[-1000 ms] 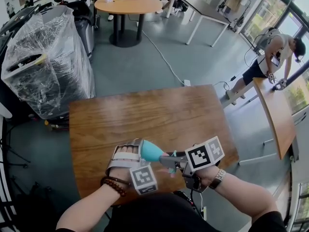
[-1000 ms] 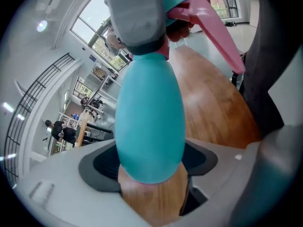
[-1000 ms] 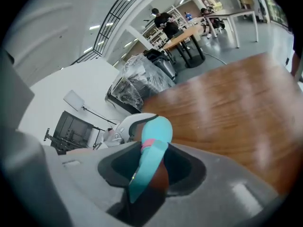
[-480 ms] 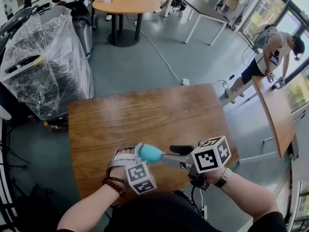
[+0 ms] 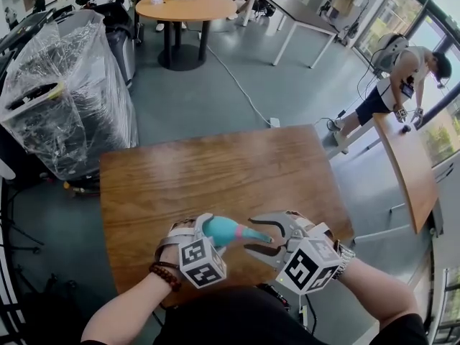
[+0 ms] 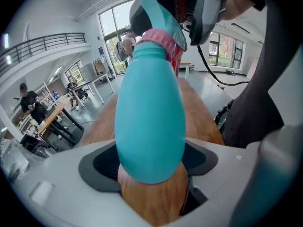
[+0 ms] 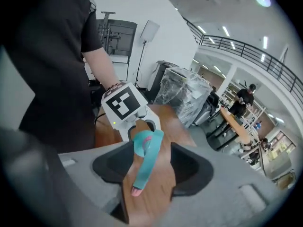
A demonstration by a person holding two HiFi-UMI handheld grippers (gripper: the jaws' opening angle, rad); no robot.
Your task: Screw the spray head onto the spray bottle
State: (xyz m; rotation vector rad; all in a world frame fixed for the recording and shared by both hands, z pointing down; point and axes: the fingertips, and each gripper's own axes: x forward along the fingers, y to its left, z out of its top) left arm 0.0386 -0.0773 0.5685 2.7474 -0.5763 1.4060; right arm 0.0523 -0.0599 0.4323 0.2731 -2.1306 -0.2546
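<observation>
Left hand-held gripper point(image 5: 208, 230): clamped on the fat end of the teal bottle point(image 5: 224, 230), its pads tight against both sides in its own view point(image 6: 151, 167).
Right hand-held gripper point(image 5: 263, 234): jaws have just been opening and stand spread. The spray head point(image 5: 253, 234) lies in the gap between them, with clear space on each side in its own view point(image 7: 149, 174).
Bottle point(image 6: 150, 122): held off the worktop point(image 5: 215, 171) near its front edge, lying almost level, neck toward the right hand-held gripper.
Spray head point(image 7: 144, 160): teal, sitting on the bottle's neck over a pink collar point(image 6: 158, 38), trigger pointing at the right hand-held gripper's camera.
Worktop: bare brown wood, both hand-held grippers low over its near edge.
Beyond: grey floor, a plastic-wrapped bulk point(image 5: 65, 92) at left, a round table point(image 5: 188, 7) at the back, and a person point(image 5: 402, 77) bent over another wooden table point(image 5: 410, 167) at right.
</observation>
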